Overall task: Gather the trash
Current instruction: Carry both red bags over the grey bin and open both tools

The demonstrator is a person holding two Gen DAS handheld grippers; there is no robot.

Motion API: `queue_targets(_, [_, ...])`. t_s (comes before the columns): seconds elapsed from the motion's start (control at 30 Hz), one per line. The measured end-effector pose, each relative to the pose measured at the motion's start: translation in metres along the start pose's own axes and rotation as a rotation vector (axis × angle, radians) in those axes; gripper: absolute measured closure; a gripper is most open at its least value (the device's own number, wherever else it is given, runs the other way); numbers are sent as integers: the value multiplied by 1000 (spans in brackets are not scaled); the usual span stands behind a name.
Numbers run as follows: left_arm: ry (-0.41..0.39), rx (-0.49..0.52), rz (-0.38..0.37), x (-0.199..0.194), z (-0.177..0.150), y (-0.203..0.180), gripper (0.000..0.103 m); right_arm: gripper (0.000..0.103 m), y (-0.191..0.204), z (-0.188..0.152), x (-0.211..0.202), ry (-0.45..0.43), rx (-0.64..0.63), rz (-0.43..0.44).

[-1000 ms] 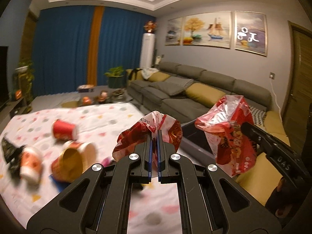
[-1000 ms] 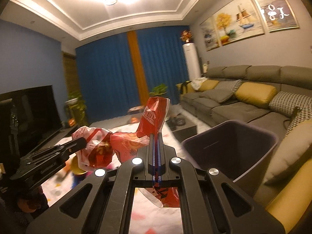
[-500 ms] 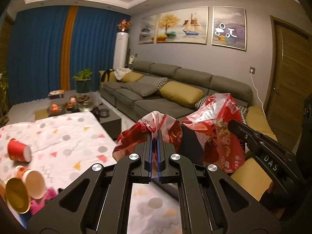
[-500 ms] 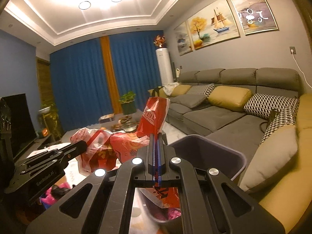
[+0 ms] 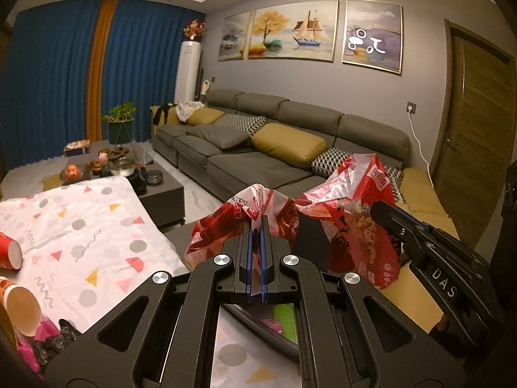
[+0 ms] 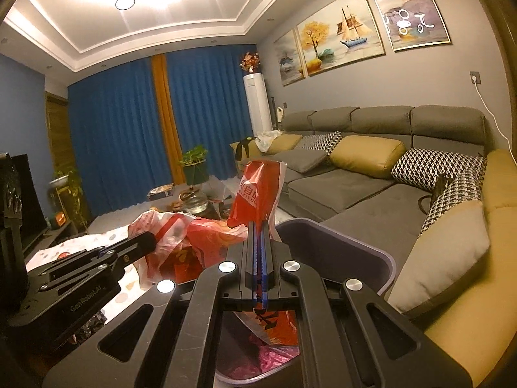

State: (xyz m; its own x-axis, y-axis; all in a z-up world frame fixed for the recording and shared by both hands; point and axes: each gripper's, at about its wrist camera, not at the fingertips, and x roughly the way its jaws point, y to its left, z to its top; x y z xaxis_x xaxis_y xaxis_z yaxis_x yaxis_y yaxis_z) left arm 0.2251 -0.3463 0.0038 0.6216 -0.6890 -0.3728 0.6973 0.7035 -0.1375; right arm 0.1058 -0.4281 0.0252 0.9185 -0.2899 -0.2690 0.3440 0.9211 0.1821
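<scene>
Red plastic bag (image 5: pixel 349 226) pinched by both closed fingers (image 5: pixel 257 226) (image 6: pixel 258 226), above bin (image 6: pixel 339 252).

You had two tools (image 5: pixel 256 223) (image 6: pixel 259 226), one red plastic bag (image 5: pixel 349 226), one bin (image 6: pixel 339 252), two paper cups (image 5: pixel 8 250) (image 5: pixel 22 307) and three paintings (image 5: pixel 292 30).

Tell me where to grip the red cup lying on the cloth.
Pinch the rim of the red cup: it lies on its side, mouth facing right in the left wrist view, so probably come from there, one finger inside, one outside. Drop the bag first.
</scene>
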Motion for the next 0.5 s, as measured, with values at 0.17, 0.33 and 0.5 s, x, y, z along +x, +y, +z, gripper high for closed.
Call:
queue_targets(0.17, [23, -4, -10, 11, -3, 4, 100, 100, -4, -4, 6, 16, 6, -10])
queue_targets(0.33, [37, -3, -20, 20, -7, 3, 100, 100, -10, -4, 11, 26, 9, -19])
queue_targets(0.5, [54, -12, -45, 29, -5, 1, 99, 100, -12, -3, 14, 35, 15, -23])
